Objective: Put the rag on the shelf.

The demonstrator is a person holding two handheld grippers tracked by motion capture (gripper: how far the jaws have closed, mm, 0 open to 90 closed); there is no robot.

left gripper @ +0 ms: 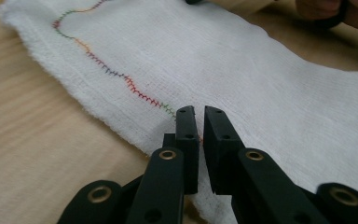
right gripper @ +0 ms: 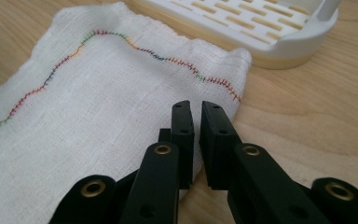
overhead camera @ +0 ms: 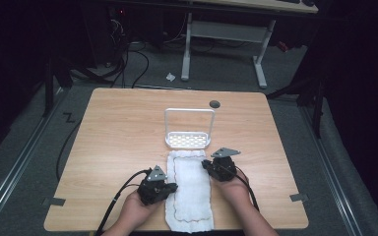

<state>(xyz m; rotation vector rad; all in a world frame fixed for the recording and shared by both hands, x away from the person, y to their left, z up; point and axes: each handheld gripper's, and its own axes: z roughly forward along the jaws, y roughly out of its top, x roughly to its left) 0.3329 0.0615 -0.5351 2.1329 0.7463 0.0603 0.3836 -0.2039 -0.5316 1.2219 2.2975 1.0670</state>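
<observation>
1. The left gripper (overhead camera: 173, 187) sits in the person's left hand (overhead camera: 137, 209) at the near left of the wooden desk (overhead camera: 113, 142), its tip at the left long edge of the white cloth (overhead camera: 191, 189).
2. In the left gripper view its two black jaws stand almost together, with only a thin gap between them and nothing caught in that gap; they hang over the cloth's hem, close to the wavy line of coloured stitching (left gripper: 116, 74).
3. The white cloth lies flat in the middle of the desk's near half, as a long strip running away from the person; its near end reaches the front edge of the desk.
4. The cloth's far end lies just beside the white slotted tray (overhead camera: 187, 140), which carries an upright white hoop handle (overhead camera: 189, 112); whether cloth and tray touch, I cannot tell.
5. Behind the tray, a small dark round spot (overhead camera: 214, 103) marks the desk top.
6. The right gripper (overhead camera: 204, 163) sits in the right hand (overhead camera: 236, 184) at the cloth's right long edge, nearer the tray than the left gripper is.
7. In the right gripper view its jaws are likewise nearly closed and grip nothing; they hover over the cloth's far right corner, with bare wood to their right and the tray's rim (right gripper: 284, 51) beyond.
</observation>
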